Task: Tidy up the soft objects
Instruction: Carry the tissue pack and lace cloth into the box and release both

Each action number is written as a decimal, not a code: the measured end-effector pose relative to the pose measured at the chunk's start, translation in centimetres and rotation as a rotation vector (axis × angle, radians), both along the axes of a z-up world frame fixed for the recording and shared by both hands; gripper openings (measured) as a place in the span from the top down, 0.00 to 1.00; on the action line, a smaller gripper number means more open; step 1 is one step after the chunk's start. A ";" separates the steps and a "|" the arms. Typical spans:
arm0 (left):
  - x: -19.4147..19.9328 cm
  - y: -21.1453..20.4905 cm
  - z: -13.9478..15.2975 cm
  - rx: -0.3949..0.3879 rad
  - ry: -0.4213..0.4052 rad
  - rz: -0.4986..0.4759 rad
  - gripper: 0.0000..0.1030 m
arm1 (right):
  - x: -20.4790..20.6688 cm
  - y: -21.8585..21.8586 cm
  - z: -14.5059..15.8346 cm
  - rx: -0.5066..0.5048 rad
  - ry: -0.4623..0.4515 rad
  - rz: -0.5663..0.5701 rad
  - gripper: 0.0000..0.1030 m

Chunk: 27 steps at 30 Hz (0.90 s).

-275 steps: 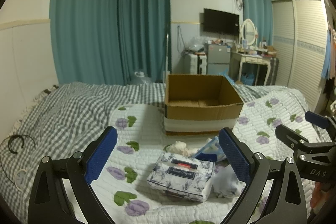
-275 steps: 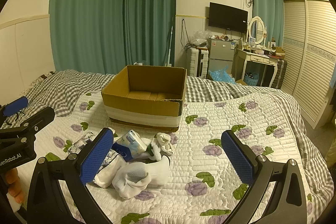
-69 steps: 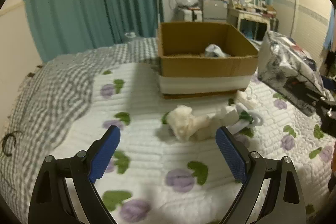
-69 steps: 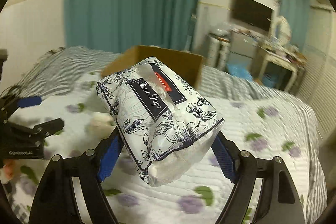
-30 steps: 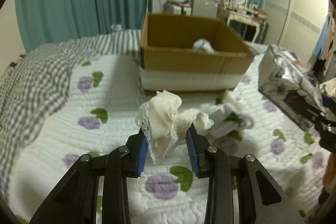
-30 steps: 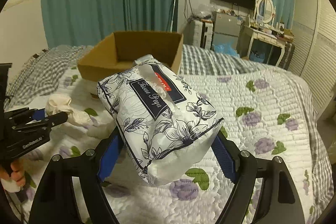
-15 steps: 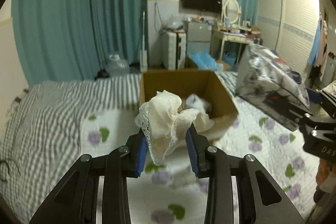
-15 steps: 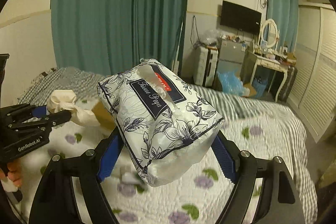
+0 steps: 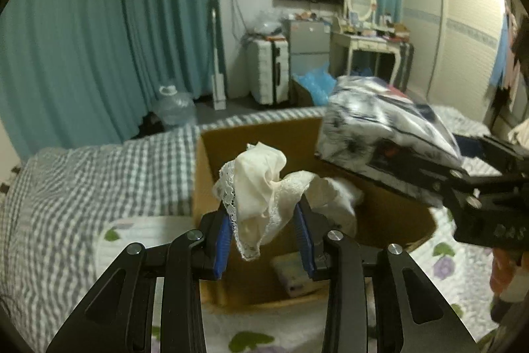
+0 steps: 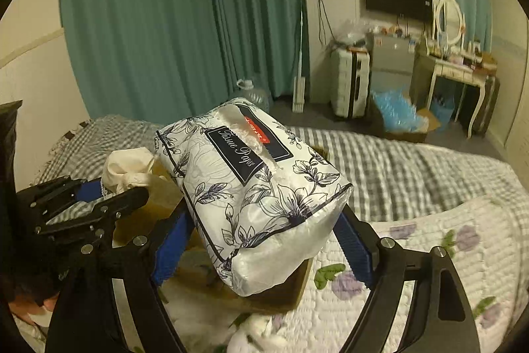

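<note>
My left gripper (image 9: 264, 237) is shut on a cream lace-edged cloth (image 9: 261, 184) and holds it over the open cardboard box (image 9: 390, 214) on the bed. My right gripper (image 10: 261, 230) is shut on a floral tissue paper pack (image 10: 254, 187) and holds it above the box's right side; the pack also shows in the left wrist view (image 9: 383, 128). Inside the box a white soft item (image 9: 344, 191) and a pale packet (image 9: 294, 273) lie on the bottom. In the right wrist view the left gripper (image 10: 96, 204) with the cloth (image 10: 129, 167) is at the left.
The bed has a white quilt with purple flowers (image 10: 429, 240) and a grey checked blanket (image 9: 82, 187). White socks (image 10: 258, 333) lie on the quilt near the box. Teal curtains, a water jug (image 9: 173, 108), a suitcase and a dressing table stand beyond the bed.
Both grippers have moved forward and down over the box with their loads. The box now lies directly under the cloth and the tissue pack.
</note>
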<state>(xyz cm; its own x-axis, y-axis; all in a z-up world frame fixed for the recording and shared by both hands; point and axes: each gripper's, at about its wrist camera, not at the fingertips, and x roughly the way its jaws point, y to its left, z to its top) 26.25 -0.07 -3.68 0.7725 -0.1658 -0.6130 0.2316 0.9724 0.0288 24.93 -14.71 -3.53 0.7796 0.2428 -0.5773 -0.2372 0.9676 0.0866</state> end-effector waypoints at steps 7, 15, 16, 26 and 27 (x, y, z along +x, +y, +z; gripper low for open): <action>1.0 -0.2 -2.7 0.031 0.024 0.017 0.54 | 2.5 0.6 -3.0 -0.043 -0.022 0.008 0.13; -1.2 0.5 0.4 0.023 -0.079 0.067 0.23 | 1.0 -0.8 -0.8 0.044 -0.057 -0.009 0.07; -1.8 0.5 1.4 0.024 -0.095 0.074 0.22 | 0.7 -1.2 -0.1 0.046 -0.069 -0.015 0.07; -10.1 0.8 9.8 -0.041 -0.234 0.041 0.13 | -9.6 -1.3 9.5 -0.081 -0.227 -0.065 0.02; -10.8 1.0 10.5 -0.050 -0.247 0.043 0.09 | -10.7 -1.1 10.4 -0.096 -0.237 -0.065 0.02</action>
<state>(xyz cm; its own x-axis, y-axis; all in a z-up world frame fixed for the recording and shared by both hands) 15.41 0.94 6.79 0.9050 -0.1547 -0.3963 0.1817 0.9829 0.0313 14.23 -15.84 6.86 0.9080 0.1410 -0.3946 -0.1774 0.9825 -0.0572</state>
